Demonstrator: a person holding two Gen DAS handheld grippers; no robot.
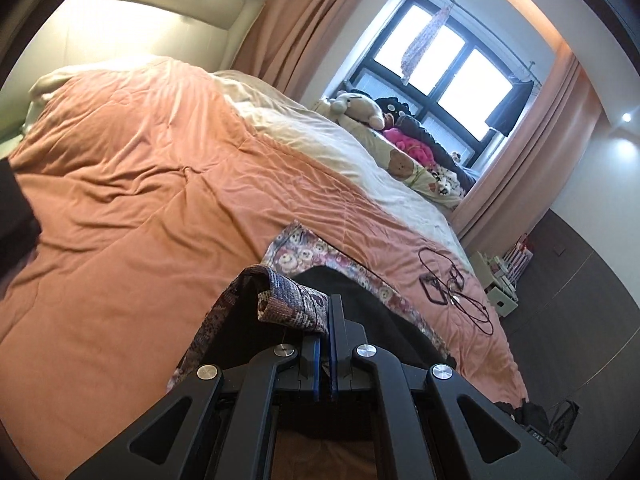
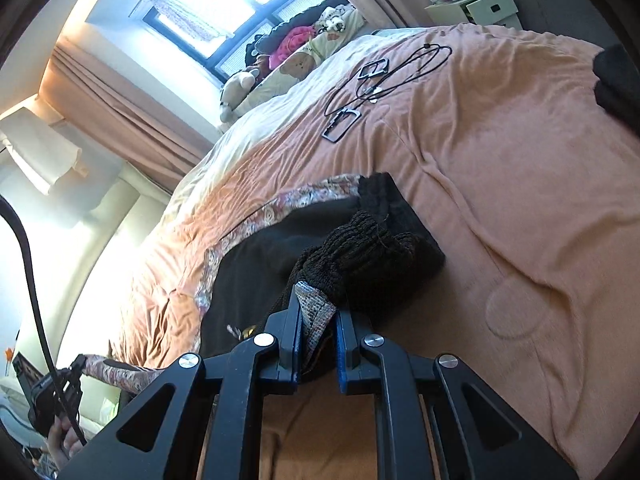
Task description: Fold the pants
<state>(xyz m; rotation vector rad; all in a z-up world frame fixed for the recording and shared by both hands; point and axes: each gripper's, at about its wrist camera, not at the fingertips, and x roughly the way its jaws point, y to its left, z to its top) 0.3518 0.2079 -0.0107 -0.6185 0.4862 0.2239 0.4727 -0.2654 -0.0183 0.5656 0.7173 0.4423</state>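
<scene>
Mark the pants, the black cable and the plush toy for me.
pants (image 2: 256,256), right wrist view, black inner fabric.
black cable (image 1: 472,304), left wrist view, loop on the bedspread.
plush toy (image 1: 358,108), left wrist view, its body.

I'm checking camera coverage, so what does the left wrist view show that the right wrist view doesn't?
Only the left wrist view shows the left tongs shut on a patterned pants edge, and the padded cream headboard. Only the right wrist view shows the right tongs shut on the dark knit waistband. Both show the floral-lined black pants, the salmon quilted bedspread, and black cables.
</scene>
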